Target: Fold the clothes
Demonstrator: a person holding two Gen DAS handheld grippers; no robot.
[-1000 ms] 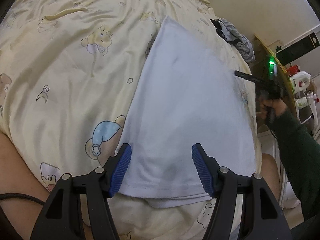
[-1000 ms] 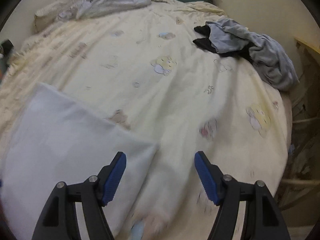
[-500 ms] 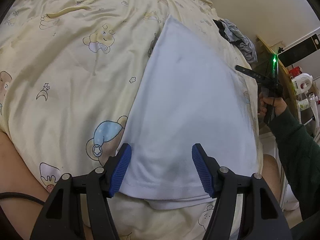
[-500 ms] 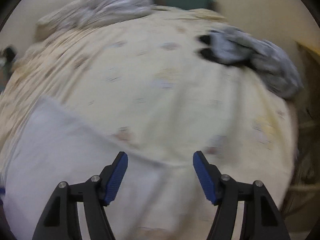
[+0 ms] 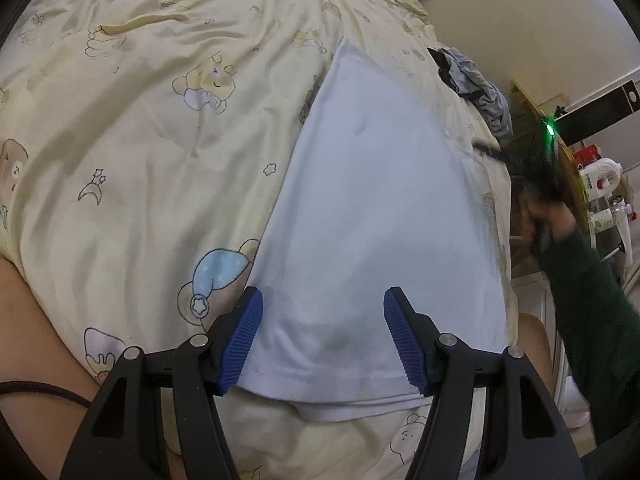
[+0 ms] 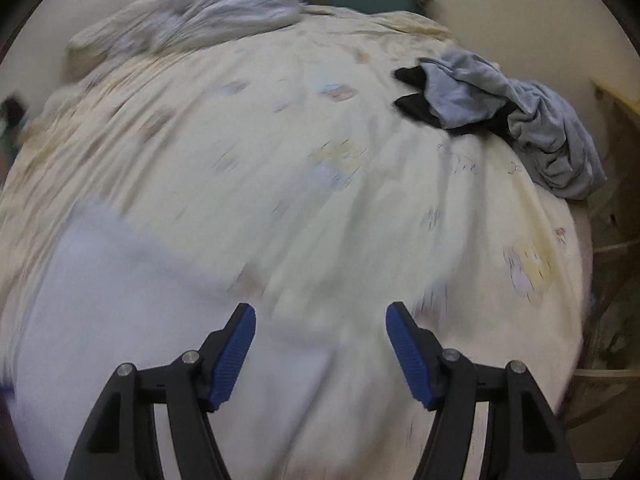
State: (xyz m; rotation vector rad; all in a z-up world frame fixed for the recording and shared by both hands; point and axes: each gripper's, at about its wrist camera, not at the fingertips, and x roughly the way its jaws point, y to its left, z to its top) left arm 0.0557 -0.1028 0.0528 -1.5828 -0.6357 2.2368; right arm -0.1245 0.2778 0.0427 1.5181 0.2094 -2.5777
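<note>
Hovering with both sets of jaws released, my left gripper (image 5: 323,338) straddles the near hem of the pale blue shirt (image 5: 380,216), which stretches lengthwise away from it across the bedspread (image 5: 140,140). My right gripper (image 6: 321,346) has swung off the shirt's corner, suggesting this fold is finished.

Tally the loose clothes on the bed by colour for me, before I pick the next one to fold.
White or pale blue, folded garment: 1
Grey, crumpled garment: 1
Black, mostly hidden under the grey one: 1
Total: 3
</note>
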